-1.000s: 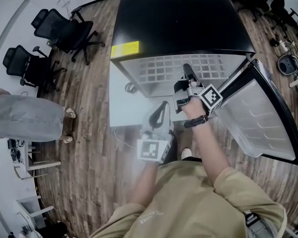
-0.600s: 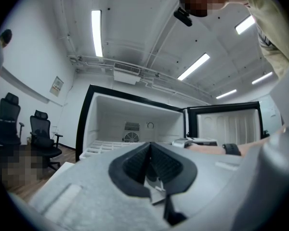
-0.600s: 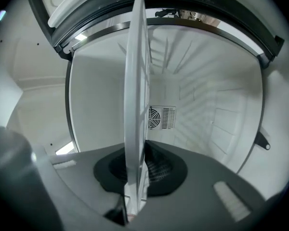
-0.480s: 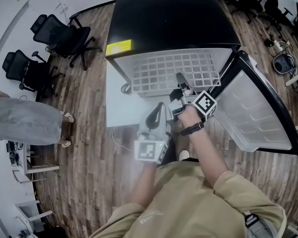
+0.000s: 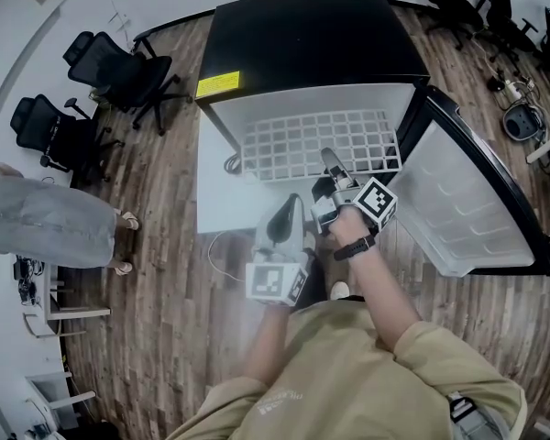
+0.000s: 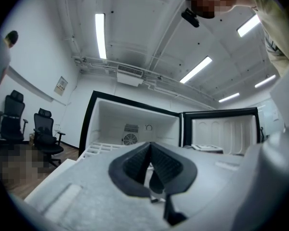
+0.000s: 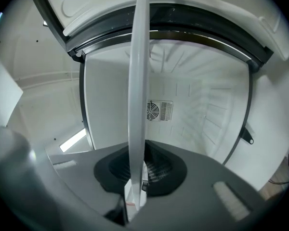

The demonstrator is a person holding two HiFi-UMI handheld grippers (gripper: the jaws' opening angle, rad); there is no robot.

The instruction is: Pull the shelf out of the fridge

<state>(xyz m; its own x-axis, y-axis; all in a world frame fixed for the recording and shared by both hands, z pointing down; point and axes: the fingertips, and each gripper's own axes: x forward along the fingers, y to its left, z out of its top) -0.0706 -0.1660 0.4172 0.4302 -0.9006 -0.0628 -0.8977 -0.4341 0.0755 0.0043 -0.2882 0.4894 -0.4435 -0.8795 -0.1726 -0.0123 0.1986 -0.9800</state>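
The black fridge stands open, its door swung to the right. The white grid shelf sticks out of the fridge's front towards me. My right gripper is shut on the shelf's front edge. In the right gripper view the shelf runs edge-on as a thin white bar between the pads of the right gripper. My left gripper hangs just below and left of the right one, apart from the shelf. In the left gripper view the left gripper is shut on nothing, and the shelf shows low inside the fridge.
Two black office chairs stand at the left. A person in grey stands at the far left. A white panel and a cable lie on the wood floor in front of the fridge.
The shelf has slid further out of the fridge towards me, with my right gripper drawing back on its front edge. The left gripper has hardly moved.
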